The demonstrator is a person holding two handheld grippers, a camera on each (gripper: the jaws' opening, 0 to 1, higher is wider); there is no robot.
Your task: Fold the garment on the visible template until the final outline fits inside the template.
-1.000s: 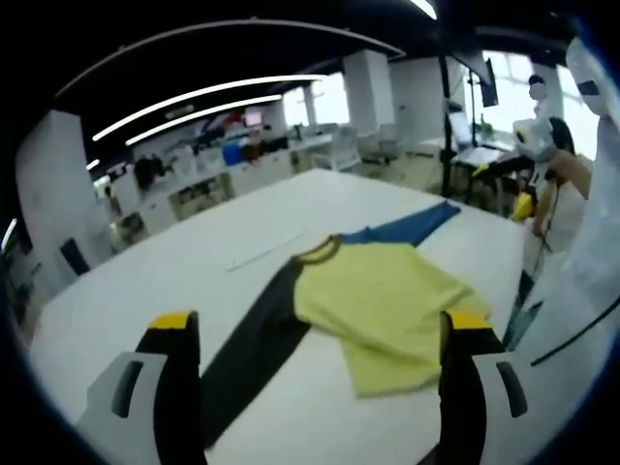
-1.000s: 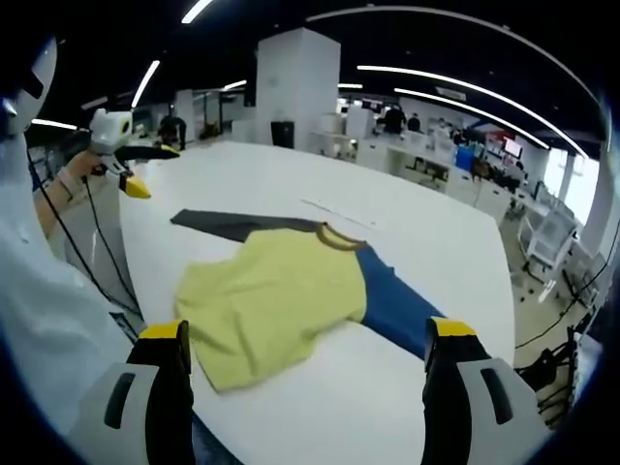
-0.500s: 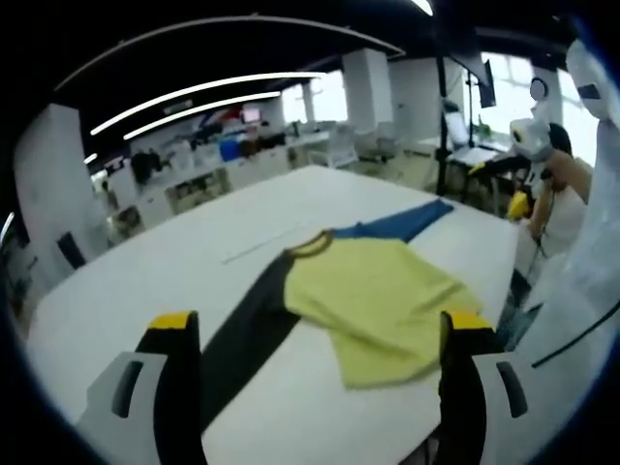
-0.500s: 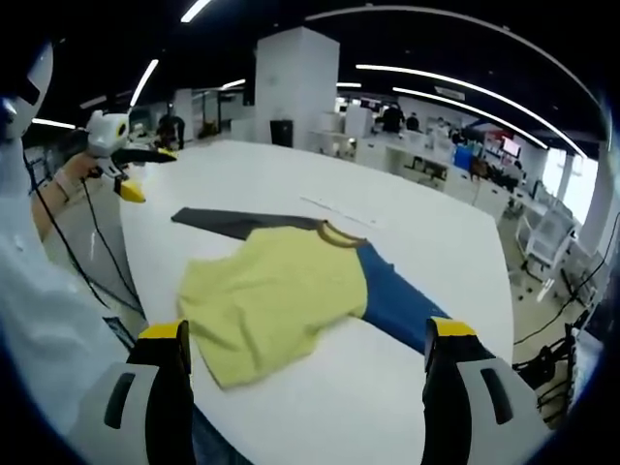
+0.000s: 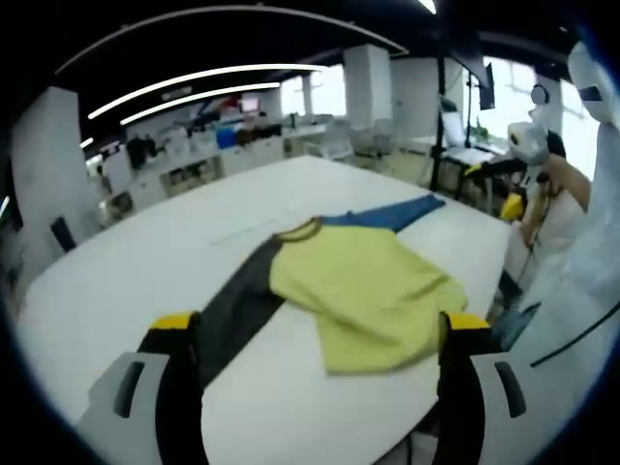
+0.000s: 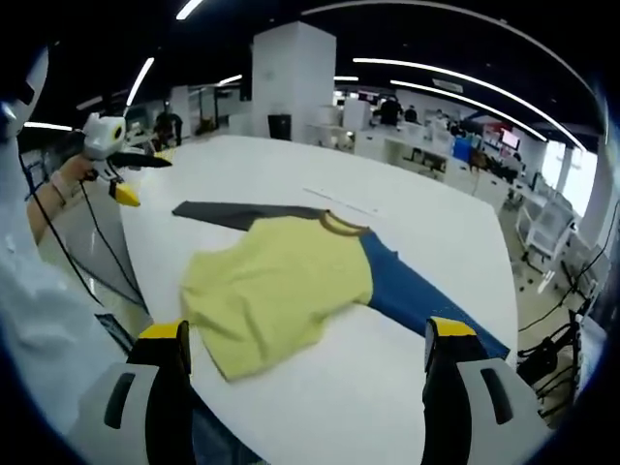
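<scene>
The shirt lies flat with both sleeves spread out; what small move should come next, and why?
Probably lower the right gripper to the blue sleeve and fold it over the yellow body. Both grippers hang open above the table, holding nothing, and the blue and dark sleeve stick out sideways, widening the outline.

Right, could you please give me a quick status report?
Both grippers open, above the table, holding nothing. Shirt lies flat, both sleeves spread, not yet folded. Nothing in the way.

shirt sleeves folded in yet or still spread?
Spread. The dark sleeve and blue sleeve lie straight out on either side of the yellow body on the white table.
</scene>
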